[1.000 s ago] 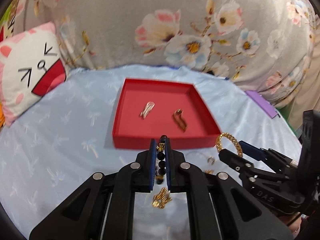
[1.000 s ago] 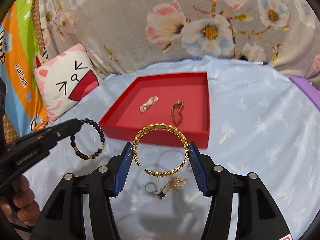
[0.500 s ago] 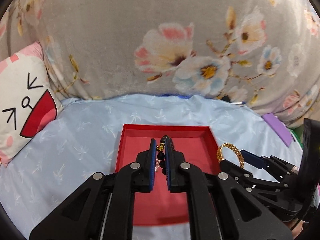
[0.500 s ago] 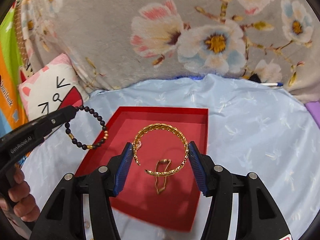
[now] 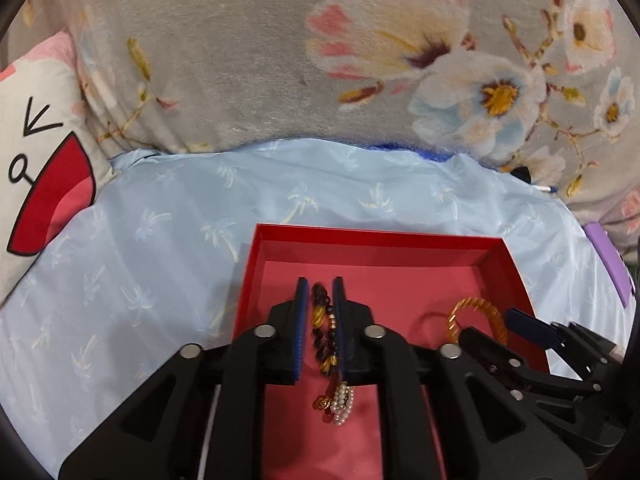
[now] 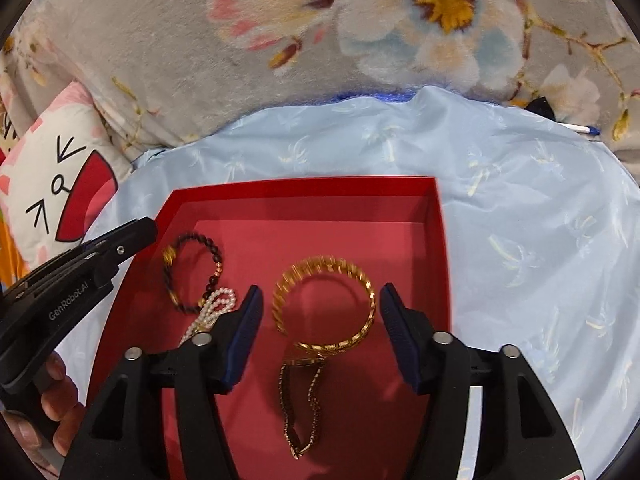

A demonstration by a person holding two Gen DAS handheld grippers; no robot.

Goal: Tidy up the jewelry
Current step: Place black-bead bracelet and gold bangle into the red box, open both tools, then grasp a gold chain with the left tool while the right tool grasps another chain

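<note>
Bare red tray (image 6: 304, 216) floor beyond the jewelry

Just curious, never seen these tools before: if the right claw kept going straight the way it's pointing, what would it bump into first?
Probably the red tray: its far wall lies straight ahead of the right claw, past the gold bangle between its open fingers. Depth is hard to judge; it may meet the tray floor first.
</note>
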